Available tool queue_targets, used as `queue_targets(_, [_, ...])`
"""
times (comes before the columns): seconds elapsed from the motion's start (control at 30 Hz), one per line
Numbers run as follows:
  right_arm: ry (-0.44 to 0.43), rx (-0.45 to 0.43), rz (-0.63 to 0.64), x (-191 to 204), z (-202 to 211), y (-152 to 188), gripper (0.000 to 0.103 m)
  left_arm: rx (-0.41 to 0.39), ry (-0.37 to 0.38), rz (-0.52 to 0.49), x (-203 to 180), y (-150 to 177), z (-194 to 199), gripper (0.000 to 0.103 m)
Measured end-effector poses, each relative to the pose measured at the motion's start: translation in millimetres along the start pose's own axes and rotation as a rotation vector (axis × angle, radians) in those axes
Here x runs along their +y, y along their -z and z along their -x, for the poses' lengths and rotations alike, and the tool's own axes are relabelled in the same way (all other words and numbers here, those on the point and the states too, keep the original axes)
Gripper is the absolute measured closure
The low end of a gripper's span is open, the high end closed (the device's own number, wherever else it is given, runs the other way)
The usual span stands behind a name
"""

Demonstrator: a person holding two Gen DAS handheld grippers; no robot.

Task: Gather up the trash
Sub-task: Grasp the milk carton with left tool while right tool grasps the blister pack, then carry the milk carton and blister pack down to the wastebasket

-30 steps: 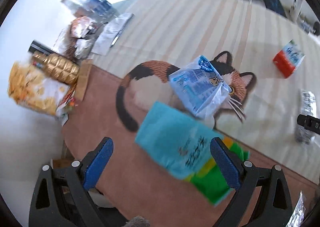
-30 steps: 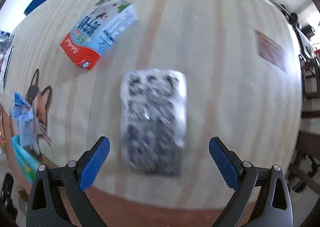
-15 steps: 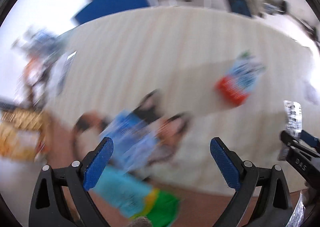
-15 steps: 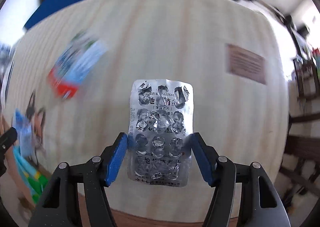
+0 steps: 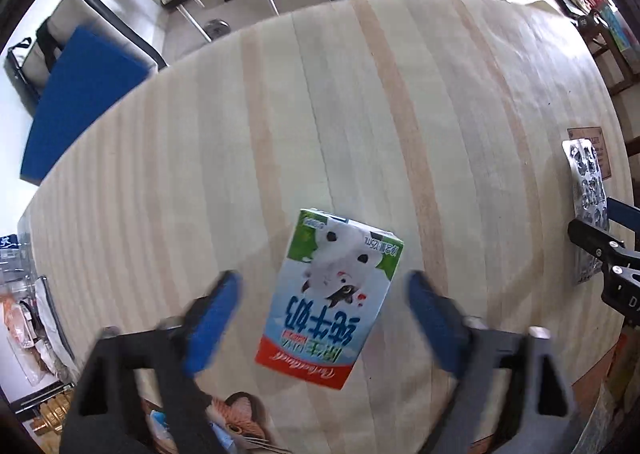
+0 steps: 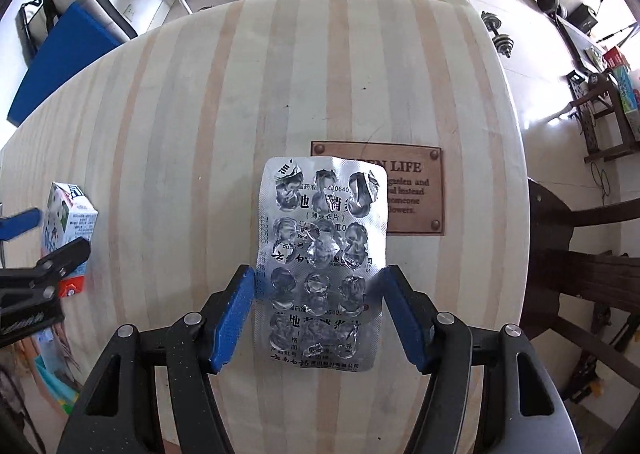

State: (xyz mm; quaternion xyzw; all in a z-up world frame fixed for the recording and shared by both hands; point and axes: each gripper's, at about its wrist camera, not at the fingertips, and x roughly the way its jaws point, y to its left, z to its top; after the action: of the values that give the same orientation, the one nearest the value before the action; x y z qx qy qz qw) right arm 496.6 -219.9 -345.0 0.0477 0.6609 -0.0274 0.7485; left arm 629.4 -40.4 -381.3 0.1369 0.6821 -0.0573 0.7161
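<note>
Flat milk carton [image 5: 330,298] on table; empty blister pack [image 6: 322,260] w/ burst foil.

The brown plaque [image 6: 412,190] on the tabletop [image 6: 200,114] reads "LIFE", "garden and", "instead". The blister pack [image 6: 322,262] shows "0640". The milk carton [image 5: 334,298] carries "纯牛奶" and "125mL".
</note>
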Motion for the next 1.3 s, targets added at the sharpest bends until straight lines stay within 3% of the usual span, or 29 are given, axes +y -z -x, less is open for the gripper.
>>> queue_targets(0.1, [0.0,0.001,-0.001,-7.9,2.3,-2.3,0.035,0.01,0.01,-0.013,-4.0,-1.7,-5.6,0.049])
queue_targets(0.37, [-0.018,-0.005,0.001,3.2,0.9,1.5,0.035,-0.03,0.017,0.012,2.4,14.4,4.4,0.051])
queue_targets(0.67, [-0.066,-0.055,0.067,27.2,39.4,26.2,0.035,-0.159,-0.008,0.228,28.0,77.3,63.3,0.051])
queue_targets(1.03, [-0.184,-0.106,0.254,104.1,110.0,111.8,0.035,-0.285,0.016,0.577,67.0,232.6,140.0,0.051])
queue_targets(1.3, [-0.263,-0.141,0.427,171.6,170.7,229.1,0.035,-0.367,0.057,0.784,80.9,388.7,178.3,0.051])
